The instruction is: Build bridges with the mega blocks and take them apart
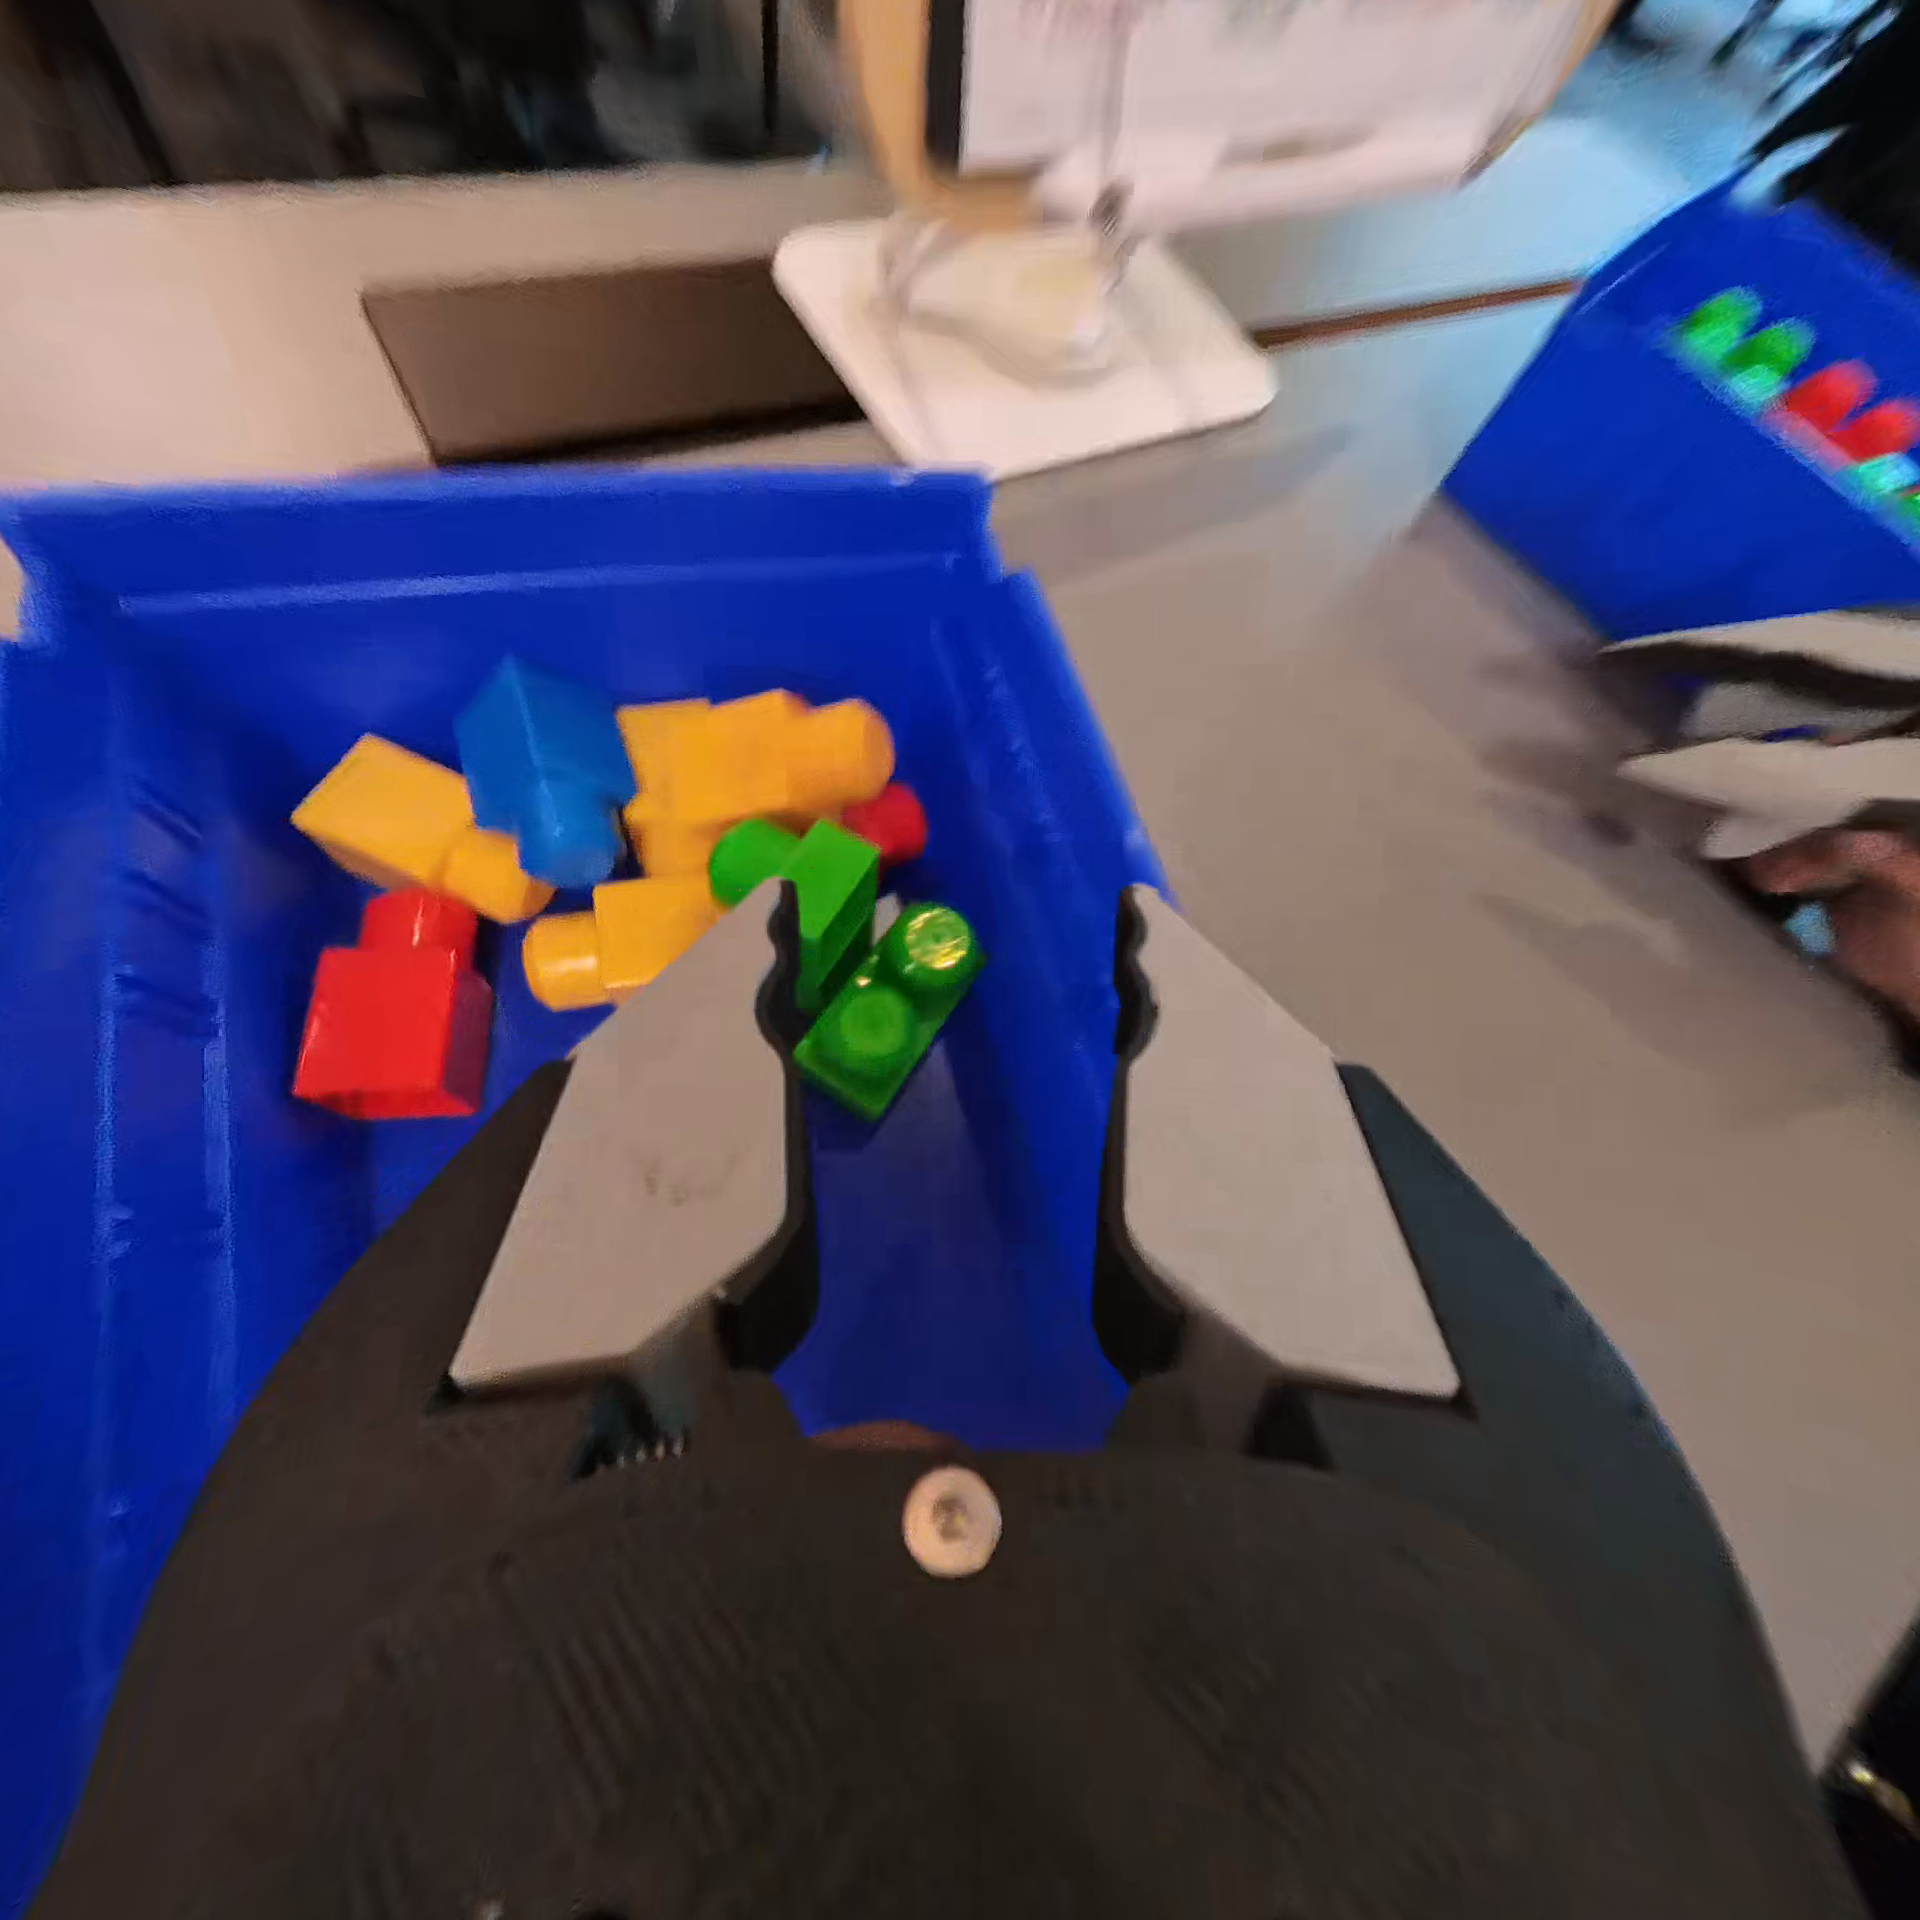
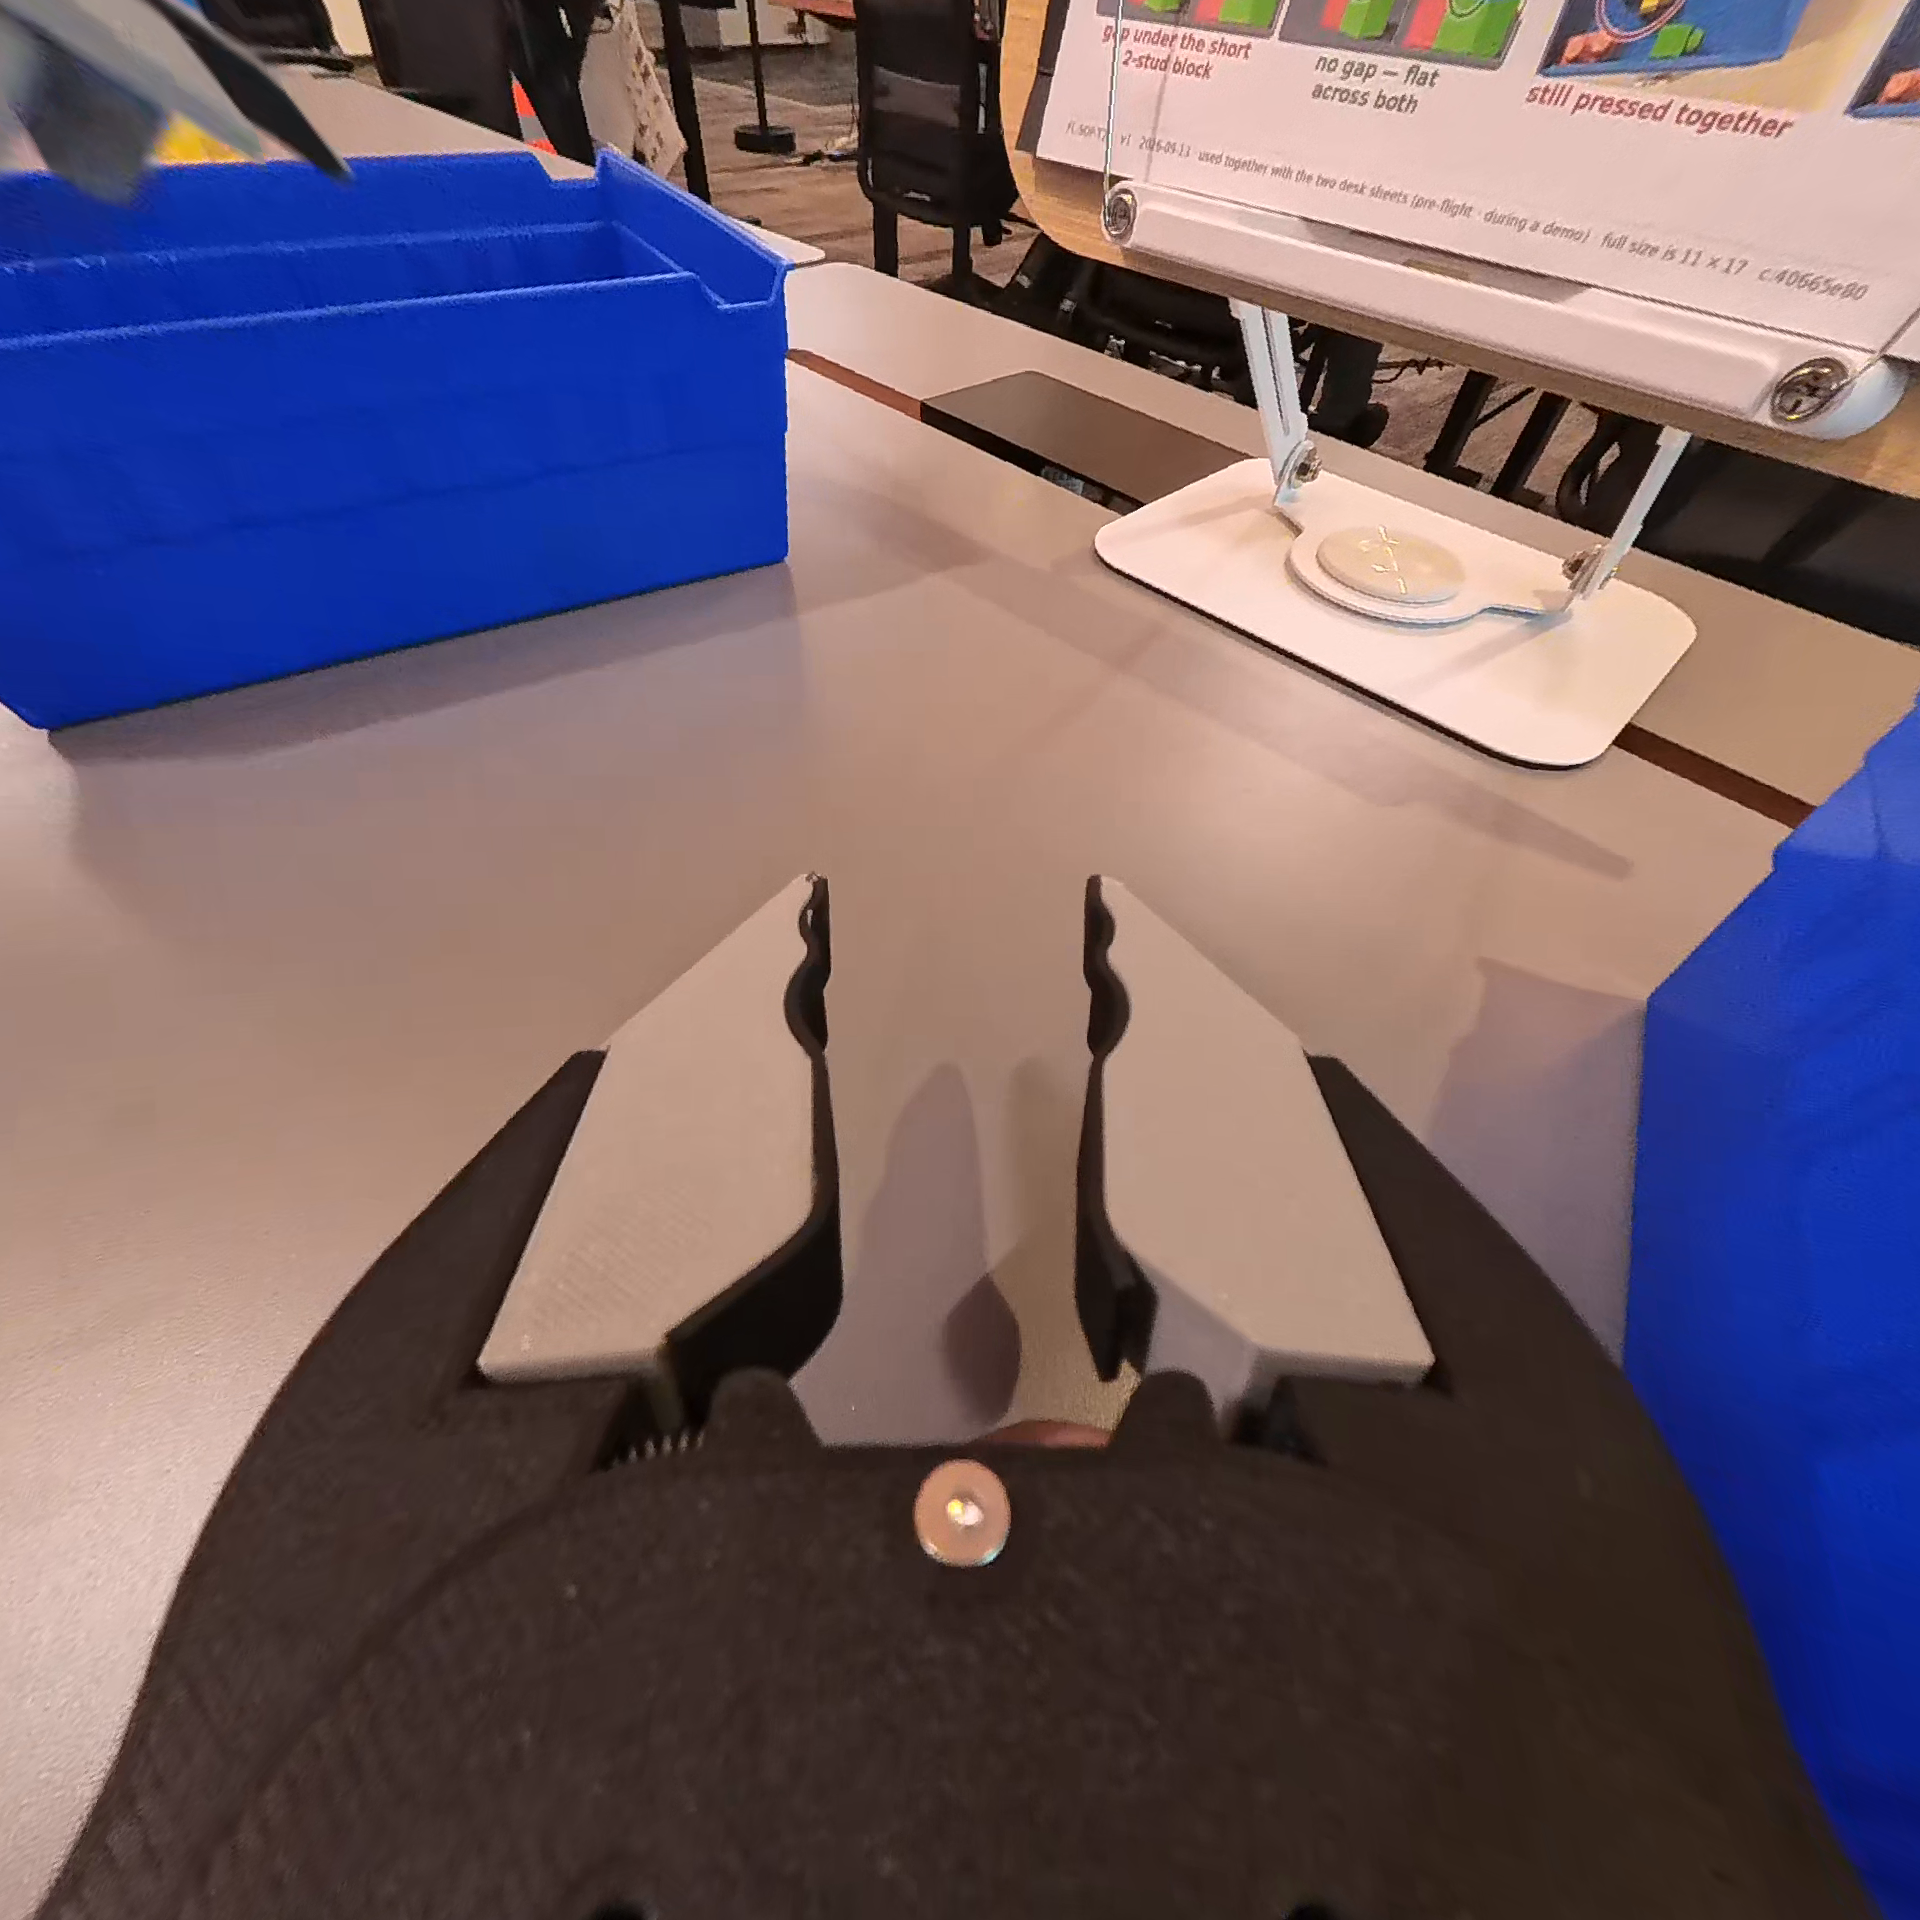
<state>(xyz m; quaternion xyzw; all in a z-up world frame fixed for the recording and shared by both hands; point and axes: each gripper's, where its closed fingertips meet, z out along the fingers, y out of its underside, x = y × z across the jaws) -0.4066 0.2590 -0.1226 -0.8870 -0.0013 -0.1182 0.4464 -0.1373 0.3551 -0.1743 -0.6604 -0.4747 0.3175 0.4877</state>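
A grey table (image 2: 935, 727) carries the whole setup, with office chairs and desks blurred in the background at the top of the right wrist view. A white stand (image 2: 1392, 613) sits on the table at centre right and supports an instruction sheet (image 2: 1455, 104) at upper right.

The left gripper (image 1: 951, 914) hangs over a blue bin (image 1: 520, 561) filling the left half of its view. Its jaws stand wide apart and grip nothing. A green two-stud block (image 1: 883, 1013) lies loose in the bin below the gap, close to the left fingertip; contact cannot be judged. Further mega blocks lie in the bin: yellow blocks (image 1: 727, 769), a blue block (image 1: 540, 769) and a red block (image 1: 395, 1018).

The right gripper (image 2: 951, 904) hovers above bare table at lower centre, jaws open, grasp bare.

A second blue bin (image 1: 1662, 499) at upper right of the left wrist view bears a green and red assembled row (image 1: 1808, 384) on its top.
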